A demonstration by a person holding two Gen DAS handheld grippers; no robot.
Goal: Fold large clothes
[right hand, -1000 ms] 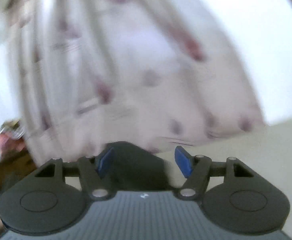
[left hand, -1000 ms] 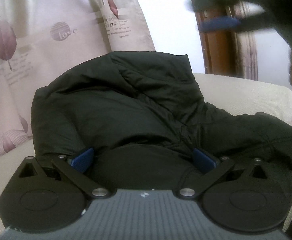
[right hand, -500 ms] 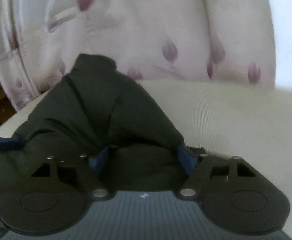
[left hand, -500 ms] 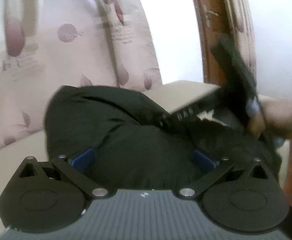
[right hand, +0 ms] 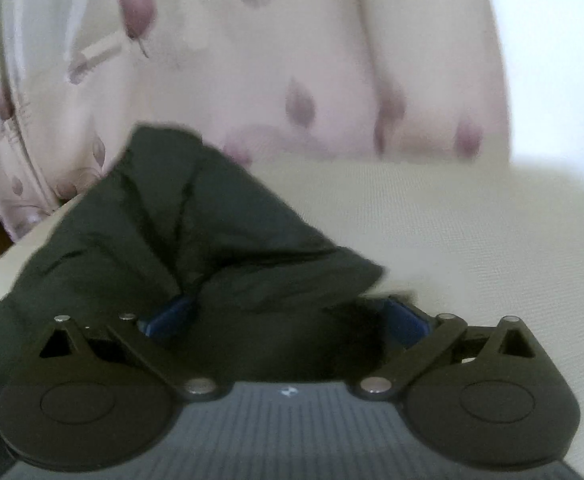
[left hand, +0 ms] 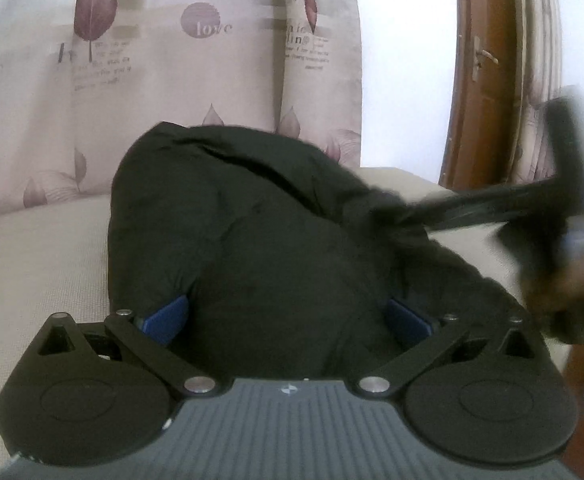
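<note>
Down comes the right gripper [right hand: 288, 312], out of a blurred sweep past the curtain a second ago and onto the dark padded jacket [left hand: 252, 248], and its jaws have just been opening; they now stand spread wide, blue pads [right hand: 405, 318] apart, with a soft fold of jacket lying loosely between them rather than pinched. Seen from the left wrist, that right tool is a dark smear at the far right edge where a second ago it hovered high near the door frame.

Big picture first: the cream cushioned seat [right hand: 471, 232] carries everything, with the leaf-print curtain [left hand: 152, 80] hanging behind and a brown wooden door frame [left hand: 479, 100] off to the side. On the seat sits the jacket, bunched into a hump near the curtain, one flap tapering to a point across the cushion in the right wrist view.

Then the left gripper [left hand: 284, 320]: spread too, its pads [left hand: 164, 318] on either side of a bulge of jacket, and I cannot tell whether they press on it; it looks more like resting against it than gripping.

My read: this is the re-grip between folds, since the jacket is still a heap, not a tidy packet. Next move calls for the right jaws to close on that edge layer only, not the whole puffy wad, while the left steadies the bulk. Slippery, springy fabric; a shallow pinch could slide off.
</note>
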